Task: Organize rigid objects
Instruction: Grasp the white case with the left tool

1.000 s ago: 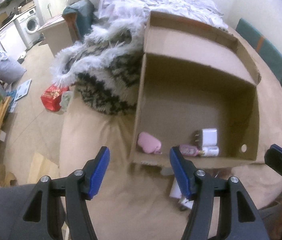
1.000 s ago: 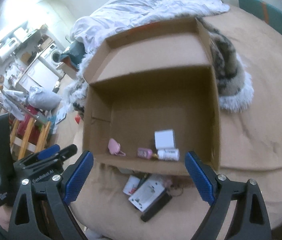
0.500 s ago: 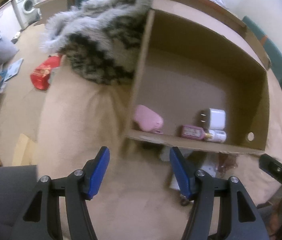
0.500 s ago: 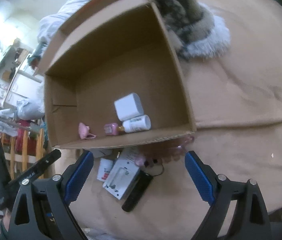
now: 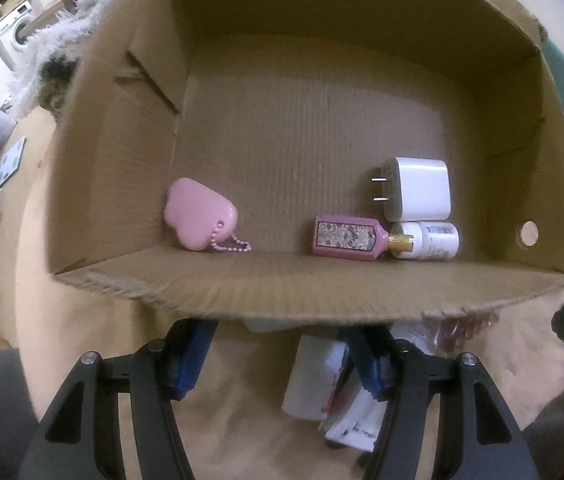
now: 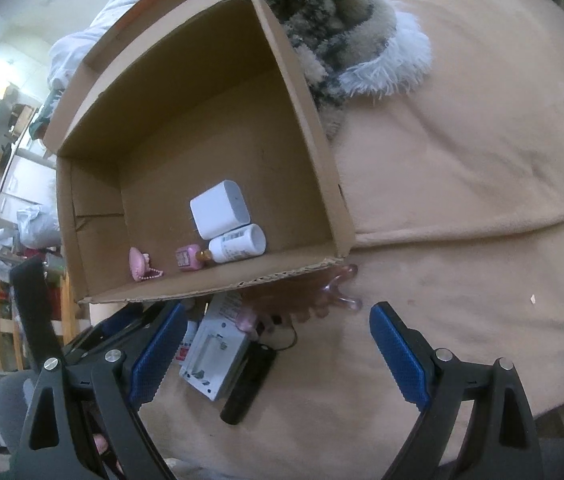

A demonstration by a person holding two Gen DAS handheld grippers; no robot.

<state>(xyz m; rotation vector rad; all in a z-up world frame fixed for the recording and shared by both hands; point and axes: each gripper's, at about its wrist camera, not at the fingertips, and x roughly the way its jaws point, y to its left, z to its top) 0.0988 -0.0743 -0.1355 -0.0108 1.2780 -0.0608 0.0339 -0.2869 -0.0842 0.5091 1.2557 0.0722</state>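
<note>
Currently, one cardboard box [image 5: 322, 288] sits on the tan blanket [image 6: 462, 160] and holds four items, all near its front wall: one pink heart-shaped keychain [image 5: 199, 216] at left, apart from the rest; one pink perfume bottle [image 5: 348, 237] lying on its side; one white pill bottle [image 5: 428, 240] lying just past the perfume's gold cap; one white plug charger [image 5: 422, 189] resting against the pill bottle from behind. Outside the box, on the blanket just in front of its front wall, lies a cluster: one white card-like package [image 6: 215, 354], one black bar-shaped object [image 6: 249, 384] touching its right edge, one small white-and-red item [image 6: 185, 346] at its left, and one translucent pink piece [image 6: 338, 296] partly under the front flap; its kind cannot be told. One furry patterned throw [image 6: 346, 28] lies against the box's far right corner. Left gripper [image 5: 282, 356]: jaws apart, nothing between them, held low with its blue fingertips tucked under the overhanging front flap, above the white package. Right gripper [image 6: 273, 344]: jaws wide apart, empty, hovering over the blanket in front of the box, the loose cluster lying between its pads.
</note>
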